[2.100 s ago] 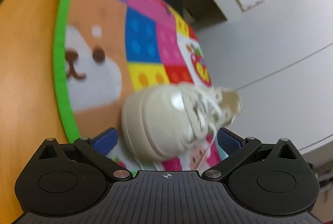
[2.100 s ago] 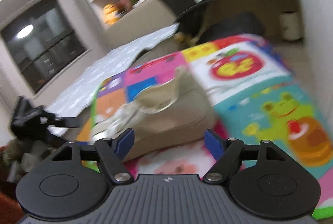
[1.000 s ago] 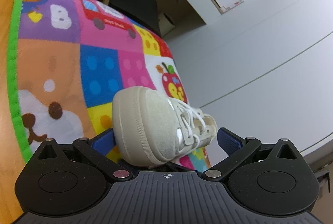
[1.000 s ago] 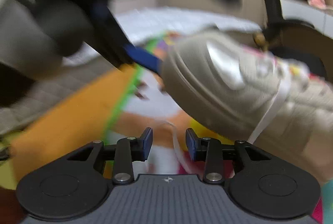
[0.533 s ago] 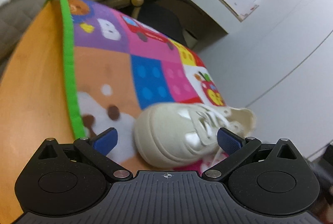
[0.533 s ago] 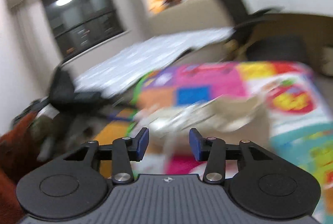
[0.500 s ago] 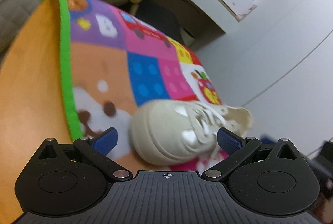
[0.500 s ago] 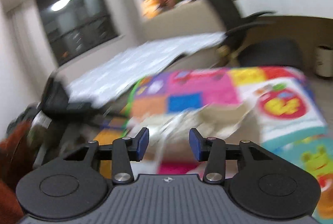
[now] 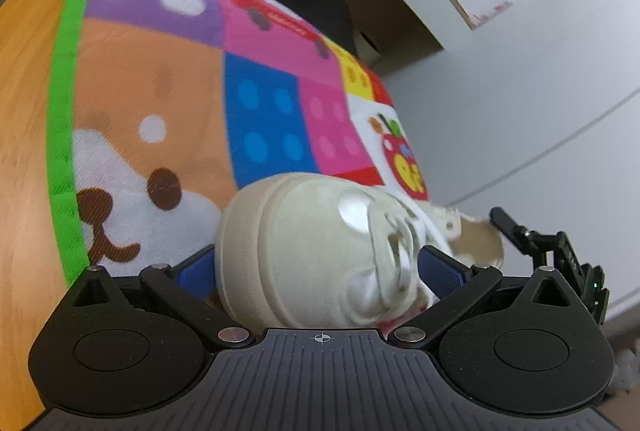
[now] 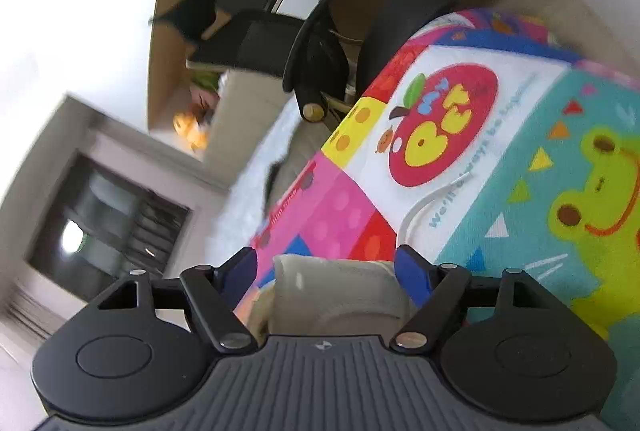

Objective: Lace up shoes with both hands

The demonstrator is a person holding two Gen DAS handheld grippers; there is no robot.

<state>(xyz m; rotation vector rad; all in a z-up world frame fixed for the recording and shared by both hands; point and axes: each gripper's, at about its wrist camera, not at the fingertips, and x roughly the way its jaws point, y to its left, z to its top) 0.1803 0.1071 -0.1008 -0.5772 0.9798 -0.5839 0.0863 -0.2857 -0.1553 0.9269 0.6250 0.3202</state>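
Change since a second ago: right gripper (image 10: 326, 271) swung round and rolled, now behind the shoe's heel; left gripper (image 9: 318, 271) dropped lower onto the toe.
Shoe place: shoe (image 9: 320, 243) on the play mat (image 9: 264, 119), toe toward the left camera, heel toward the right one.
Left fingers: spread wide either side of the toe cap, blue pad (image 9: 442, 273) close to the lace side; contact not clear, no visible squeeze.
Right fingers: opening, heel (image 10: 336, 295) between them, pads not pressing on it.
Step in hand: likely steadying the shoe from both ends before picking up a lace end.
Doing it well: hold the toe lightly to keep the shoe from sliding on the soft mat; bring the right fingers round to the loose lace (image 10: 424, 203) lying out on the mat beyond the heel; pinch near the tip, not mid-length, for easier threading.
Shoe look: cream canvas, ribbed rubber toe cap with a shiny patch, white laces (image 9: 400, 251) crossed loosely and blurred, collar open.
Risk: lace slipping out of a shallow pinch.
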